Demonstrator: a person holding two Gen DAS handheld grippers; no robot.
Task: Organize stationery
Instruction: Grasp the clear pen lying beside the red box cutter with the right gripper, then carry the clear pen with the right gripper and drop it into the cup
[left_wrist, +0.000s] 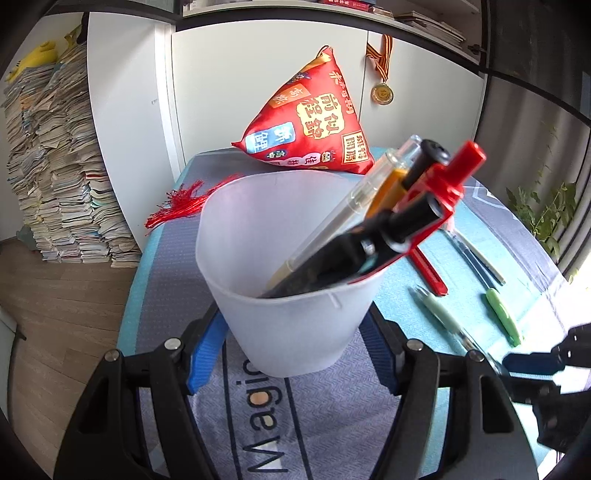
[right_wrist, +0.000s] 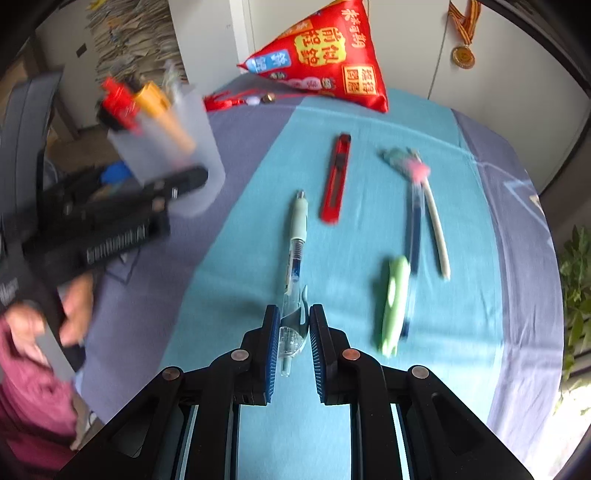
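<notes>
Left hand-held gripper (left_wrist: 291, 354) clamped on the frosted cup (left_wrist: 291, 258), blue pads on both sides of its lower wall. Cup stands near the left edge of the bench (left_wrist: 170, 280), on the grey band of the cloth; floor drops off right beside it. In the cup: clear pen, orange-barrel pen, black markers and red scissors (left_wrist: 448, 177), all leaning right and sticking out over the rim.

Right hand-held gripper (right_wrist: 294, 332) has its jaws closed on the clear end of the mint-grip pen (right_wrist: 295, 243); pads pinch the clip end, and the rest of the barrel runs away from the fingers over the teal strip. Whether the pen is lifted or still on the cloth, can't tell; the right wrist view is motion-blurred.

Loose on the teal strip beyond that: red utility knife (right_wrist: 336, 177) just past the pen tip, green pen (right_wrist: 393, 302) to the right, blue pen (right_wrist: 415, 221) and cream pen (right_wrist: 437, 236) side by side with a pink-topped charm at their far end. Items lie apart, with clear lanes between them.

Far edge is blocked by the red pillow (right_wrist: 325, 55) and its tassel, against the white cabinet doors. Right edge: bare grey band, plant beyond it. The left hand (right_wrist: 55, 314) grips its handle at the left side of the right wrist view.
</notes>
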